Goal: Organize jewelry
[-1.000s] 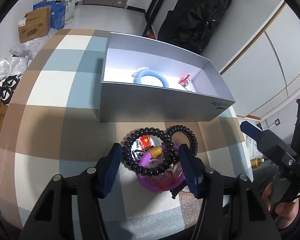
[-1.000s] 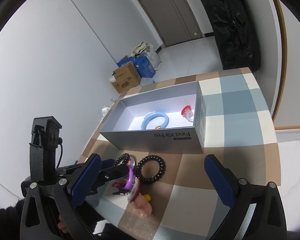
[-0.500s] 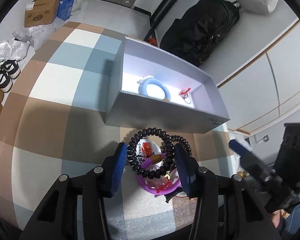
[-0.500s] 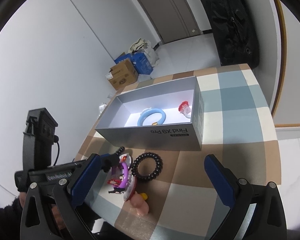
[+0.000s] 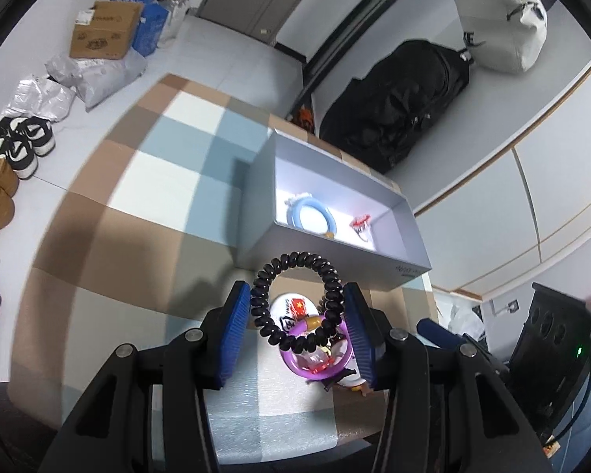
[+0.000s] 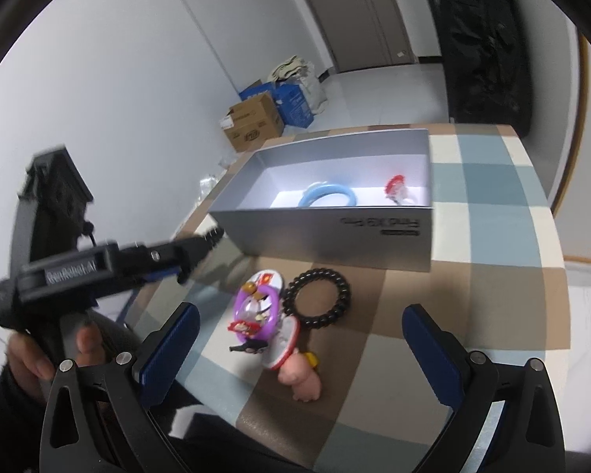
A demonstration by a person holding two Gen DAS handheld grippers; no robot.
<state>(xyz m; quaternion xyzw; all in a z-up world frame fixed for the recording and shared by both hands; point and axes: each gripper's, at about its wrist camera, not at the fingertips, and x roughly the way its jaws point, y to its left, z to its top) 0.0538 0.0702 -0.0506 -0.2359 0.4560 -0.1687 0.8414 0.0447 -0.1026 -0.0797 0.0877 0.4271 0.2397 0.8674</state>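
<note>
Your left gripper (image 5: pixel 297 325) apparently pinched the black bead bracelet (image 5: pixel 295 299), lifted toward the box (image 5: pixel 337 252); your right gripper (image 6: pixel 301 349) gaped empty.

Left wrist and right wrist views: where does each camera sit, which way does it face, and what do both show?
Left wrist: on the left gripper, facing the grey box; its blue fingers clamp a black coil ring.
Right wrist: on the open right gripper, facing the box too; the person's left hand shows.
Shared: the box.
</note>
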